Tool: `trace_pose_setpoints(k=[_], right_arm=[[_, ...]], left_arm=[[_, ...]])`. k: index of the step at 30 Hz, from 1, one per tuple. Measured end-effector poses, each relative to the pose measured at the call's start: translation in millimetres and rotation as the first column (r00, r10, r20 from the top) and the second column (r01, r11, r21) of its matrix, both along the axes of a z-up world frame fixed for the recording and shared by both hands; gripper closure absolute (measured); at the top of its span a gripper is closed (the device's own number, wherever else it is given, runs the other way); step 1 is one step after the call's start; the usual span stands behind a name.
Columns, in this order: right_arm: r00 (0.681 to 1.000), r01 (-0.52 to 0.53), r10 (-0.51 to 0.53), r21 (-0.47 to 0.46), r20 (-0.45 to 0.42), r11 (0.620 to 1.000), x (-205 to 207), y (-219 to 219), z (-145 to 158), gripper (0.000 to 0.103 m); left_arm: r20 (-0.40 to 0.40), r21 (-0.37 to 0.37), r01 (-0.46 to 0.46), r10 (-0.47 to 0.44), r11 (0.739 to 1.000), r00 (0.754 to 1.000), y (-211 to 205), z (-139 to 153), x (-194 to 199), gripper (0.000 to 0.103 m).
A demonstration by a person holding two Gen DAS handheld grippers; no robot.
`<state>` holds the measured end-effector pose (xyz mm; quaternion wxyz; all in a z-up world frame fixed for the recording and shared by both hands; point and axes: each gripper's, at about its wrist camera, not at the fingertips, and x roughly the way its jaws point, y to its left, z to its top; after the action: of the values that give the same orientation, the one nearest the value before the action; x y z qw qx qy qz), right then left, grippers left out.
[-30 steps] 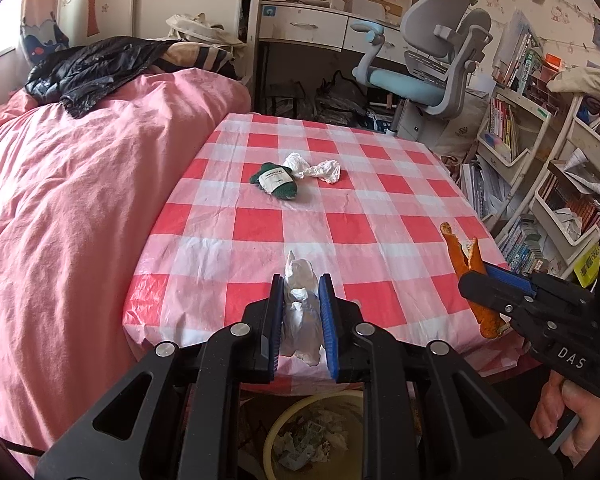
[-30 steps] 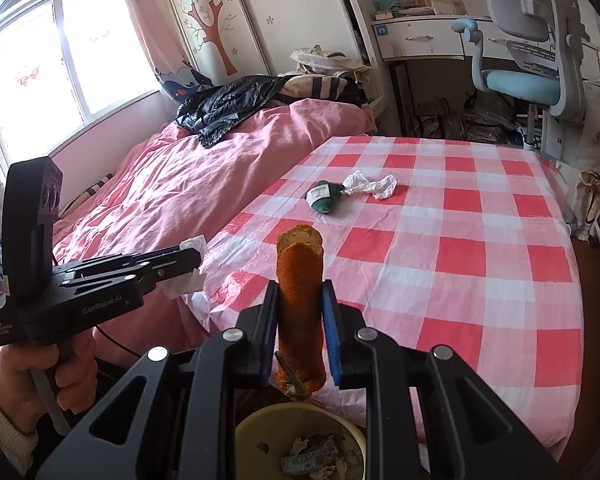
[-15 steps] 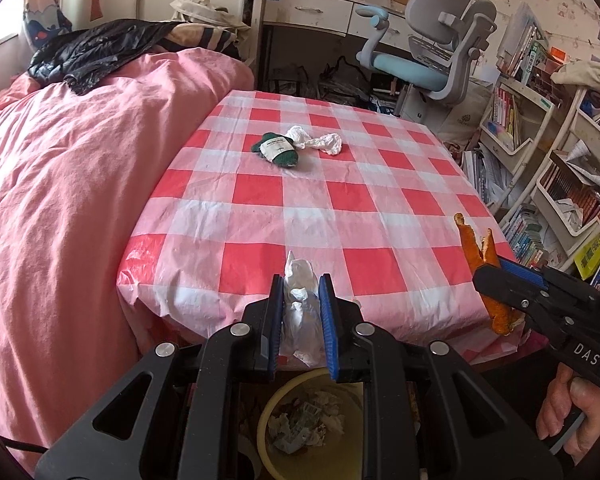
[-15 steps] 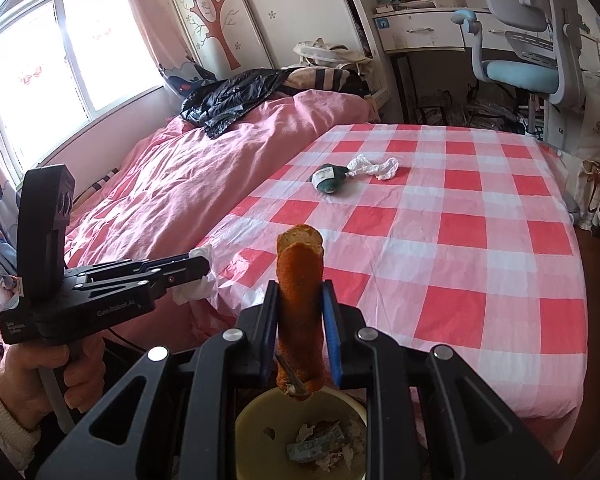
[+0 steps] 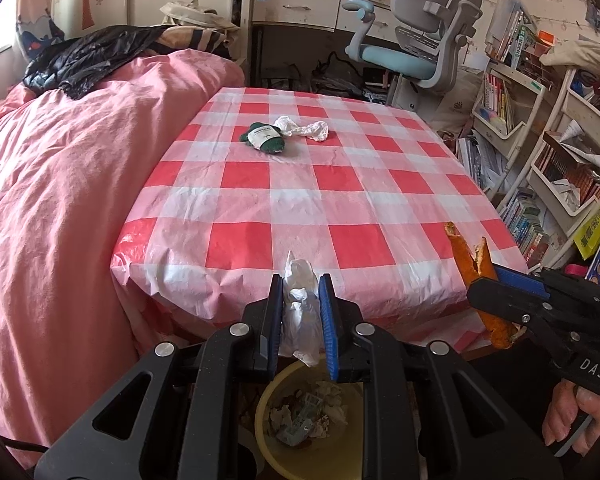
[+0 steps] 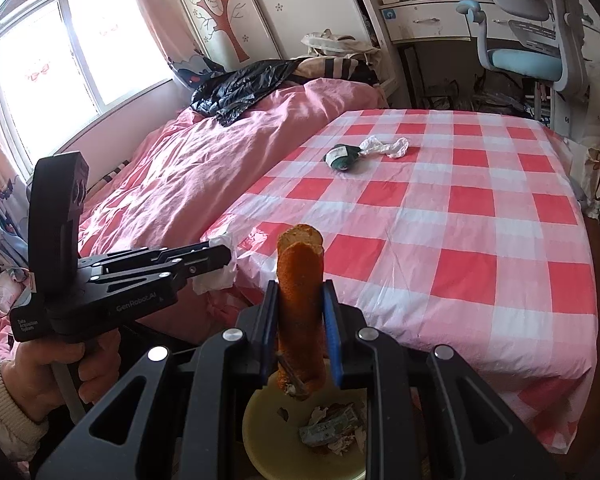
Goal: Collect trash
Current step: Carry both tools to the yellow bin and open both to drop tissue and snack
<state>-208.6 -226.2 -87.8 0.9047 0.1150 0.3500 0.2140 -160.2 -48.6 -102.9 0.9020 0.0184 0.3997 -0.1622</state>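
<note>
My left gripper point(image 5: 300, 292) is shut on a crumpled white tissue point(image 5: 300, 308), held past the near edge of the checked table point(image 5: 320, 200) and above a yellow bin point(image 5: 272, 452) holding scraps. My right gripper point(image 6: 300, 300) is shut on an orange peel strip point(image 6: 300, 292) that stands upright, also over the yellow bin point(image 6: 268, 432). The right gripper point(image 5: 496, 280) with the peel point(image 5: 466, 252) shows at the right of the left wrist view. The left gripper point(image 6: 220, 254) and the tissue point(image 6: 216, 276) show at the left of the right wrist view. On the table lie a green wrapper point(image 5: 264, 138) and a white crumpled paper point(image 5: 304, 128).
A bed with a pink quilt point(image 5: 60, 180) runs along the table's left side, with a black jacket point(image 5: 88, 56) on it. A grey and blue desk chair point(image 5: 420, 44) stands behind the table. Crowded bookshelves point(image 5: 540, 140) fill the right. A hand point(image 6: 52, 372) grips the left tool.
Both grippers have drawn back from the table and sunk a little with their loads. More of the yellow bin shows beneath them now.
</note>
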Motion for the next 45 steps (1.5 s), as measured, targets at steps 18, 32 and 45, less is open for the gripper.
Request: trace_pose_setpoints(k=[18, 32, 45], right_arm=[[1.0, -0.024, 0.025, 0.024, -0.018, 0.999, -27, 7, -5, 0.08], [0.998, -0.029, 0.031, 0.03, -0.052, 0.999, -37, 9, -12, 0.079], [0.996, -0.029, 0.03, 0.008, -0.088, 1.0, -38, 12, -21, 0.079]], left_arm=[[-0.019, 0.066, 0.061, -0.06, 0.996, 0.998, -15, -15, -38, 0.086], [-0.063, 0.093, 0.077, -0.072, 0.993, 0.995, -21, -26, -48, 0.081], [-0.019, 0.061, -0.046, 0.047, 0.997, 0.999, -5, -18, -44, 0.052]])
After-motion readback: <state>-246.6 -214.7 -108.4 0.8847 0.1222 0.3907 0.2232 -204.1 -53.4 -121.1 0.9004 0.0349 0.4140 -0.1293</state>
